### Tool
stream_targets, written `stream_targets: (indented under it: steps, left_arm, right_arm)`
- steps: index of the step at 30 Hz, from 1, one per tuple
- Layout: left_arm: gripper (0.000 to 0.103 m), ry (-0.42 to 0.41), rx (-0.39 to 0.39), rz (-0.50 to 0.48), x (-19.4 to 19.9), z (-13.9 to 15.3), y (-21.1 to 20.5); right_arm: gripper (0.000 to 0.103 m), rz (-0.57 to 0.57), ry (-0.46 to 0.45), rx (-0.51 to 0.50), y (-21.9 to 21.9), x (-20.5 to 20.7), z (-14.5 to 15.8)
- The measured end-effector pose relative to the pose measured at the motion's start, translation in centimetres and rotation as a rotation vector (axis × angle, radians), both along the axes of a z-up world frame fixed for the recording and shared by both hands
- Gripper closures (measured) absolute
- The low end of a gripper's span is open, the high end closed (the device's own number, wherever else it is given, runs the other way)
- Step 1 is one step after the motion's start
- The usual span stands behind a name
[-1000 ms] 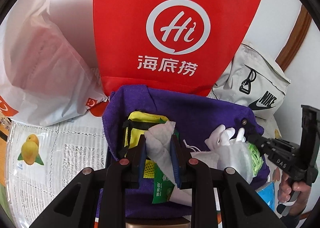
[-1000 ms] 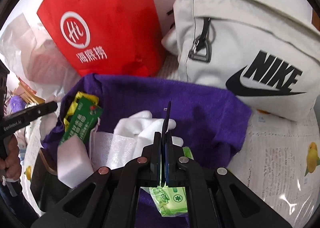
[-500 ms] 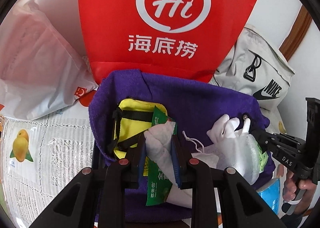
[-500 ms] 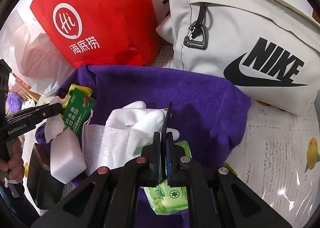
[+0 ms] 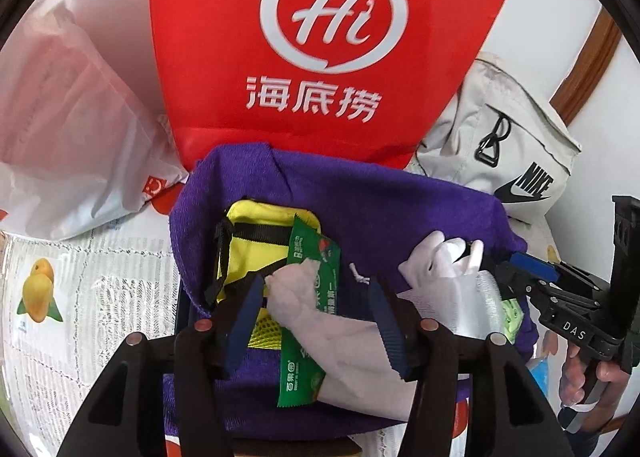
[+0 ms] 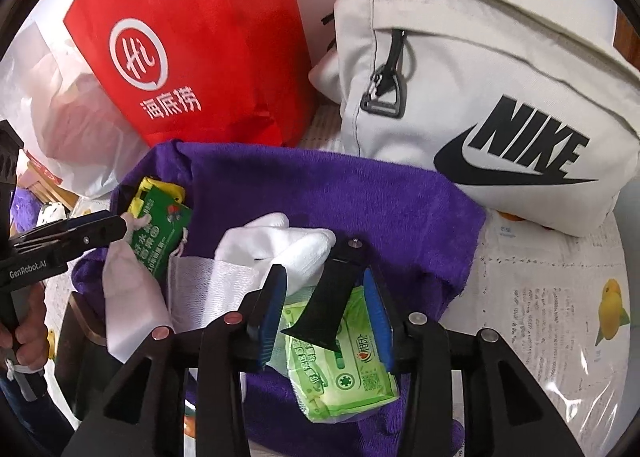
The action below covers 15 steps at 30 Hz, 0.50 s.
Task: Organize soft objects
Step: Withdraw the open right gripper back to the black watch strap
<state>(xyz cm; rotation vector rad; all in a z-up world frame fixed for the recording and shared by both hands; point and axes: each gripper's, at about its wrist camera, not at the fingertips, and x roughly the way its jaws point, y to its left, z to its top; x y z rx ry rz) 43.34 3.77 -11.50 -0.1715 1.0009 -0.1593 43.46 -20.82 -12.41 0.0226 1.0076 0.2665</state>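
Several soft items lie piled on the purple terry towel at frame centre. Left gripper is opening around the limp white cloth pouch, light and floppy, best pinched mid-fold. Right gripper is opening above the slippery green wipes packet. Beneath, a fruit-printed tablecloth; red paper bag behind.

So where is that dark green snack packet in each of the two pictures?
Left wrist view: the dark green snack packet lies at centre, overlapping the yellow pouch, partly under a white cloth.
Right wrist view: it sits at centre-left.
Shared landmark: the red paper bag stands behind the purple towel.
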Motion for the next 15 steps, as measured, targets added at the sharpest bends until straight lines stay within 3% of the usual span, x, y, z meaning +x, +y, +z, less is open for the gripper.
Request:
stream_targets:
  steps: [9, 15]
  left_arm:
    - [0.050, -0.032, 0.033, 0.010, -1.5, 3.0, -0.4]
    - [0.048, -0.083, 0.022, 0.025, -3.6, 5.6, -0.1]
  right_arm:
    - [0.061, 0.029, -0.089, -0.004, 1.4, -2.3, 4.0]
    - [0.061, 0.112, -0.116, 0.007, 2.9, -7.3, 5.4]
